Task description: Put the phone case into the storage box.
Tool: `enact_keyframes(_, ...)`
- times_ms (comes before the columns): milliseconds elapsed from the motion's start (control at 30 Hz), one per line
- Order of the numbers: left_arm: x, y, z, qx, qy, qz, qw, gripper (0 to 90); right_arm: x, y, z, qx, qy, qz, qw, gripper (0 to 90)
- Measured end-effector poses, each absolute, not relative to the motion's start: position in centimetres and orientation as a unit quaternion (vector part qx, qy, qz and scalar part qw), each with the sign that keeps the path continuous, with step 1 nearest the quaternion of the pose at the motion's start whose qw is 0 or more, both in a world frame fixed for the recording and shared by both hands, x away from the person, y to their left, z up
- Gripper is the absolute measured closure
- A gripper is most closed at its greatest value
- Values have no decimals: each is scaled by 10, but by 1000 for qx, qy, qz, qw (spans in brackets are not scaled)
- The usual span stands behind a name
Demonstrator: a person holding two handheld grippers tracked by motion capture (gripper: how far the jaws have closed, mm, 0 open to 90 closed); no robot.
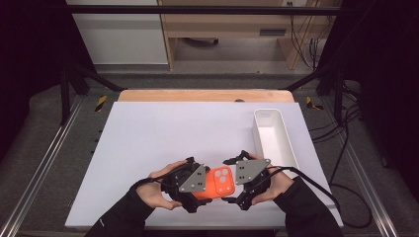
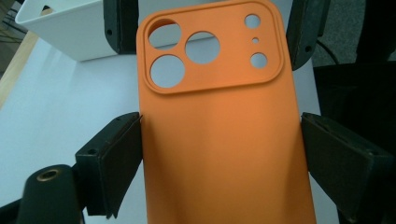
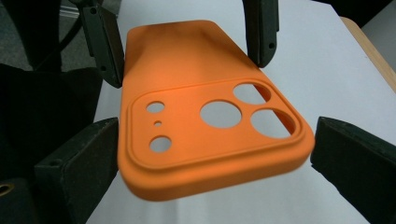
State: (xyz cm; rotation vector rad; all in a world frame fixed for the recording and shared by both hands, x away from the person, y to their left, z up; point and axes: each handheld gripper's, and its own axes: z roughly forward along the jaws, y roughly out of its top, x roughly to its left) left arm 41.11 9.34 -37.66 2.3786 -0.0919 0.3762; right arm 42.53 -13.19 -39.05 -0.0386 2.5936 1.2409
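An orange phone case (image 1: 222, 181) with round camera cut-outs hangs just above the white table (image 1: 163, 133), near its front edge. My left gripper (image 1: 200, 183) is shut on the plain end; in the left gripper view its jaws press both long edges of the case (image 2: 219, 135). My right gripper (image 1: 228, 180) faces it from the other side. Its jaws stand open around the camera end (image 3: 210, 126), set slightly wider than the case, with a sliver of table showing at one side.
A long white bin (image 1: 274, 133) stands at the right of the table, also seen beyond the case as the bin (image 2: 60, 28). The person's hands (image 1: 153, 190) hold both grippers. Cables (image 1: 341, 197) trail off to the right.
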Motion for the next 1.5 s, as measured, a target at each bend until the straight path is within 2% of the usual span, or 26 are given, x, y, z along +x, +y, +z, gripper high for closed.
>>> enact_keyframes(500, 409, 93, -377, 920, -53, 135, 365, 142, 427, -131, -392, -47, 885, 451, 107, 75)
enact_keyframes(700, 409, 93, -378, 920, -57, 132, 364, 143, 426, -132, -392, -57, 880, 461, 95, 115)
enact_keyframes(733, 409, 93, -378, 921, -57, 131, 363, 144, 426, -132, -392, -62, 877, 468, 89, 144)
enact_keyframes(1500, 414, 94, -382, 924, -53, 121, 360, 149, 427, -129, -393, -38, 886, 456, 73, 165)
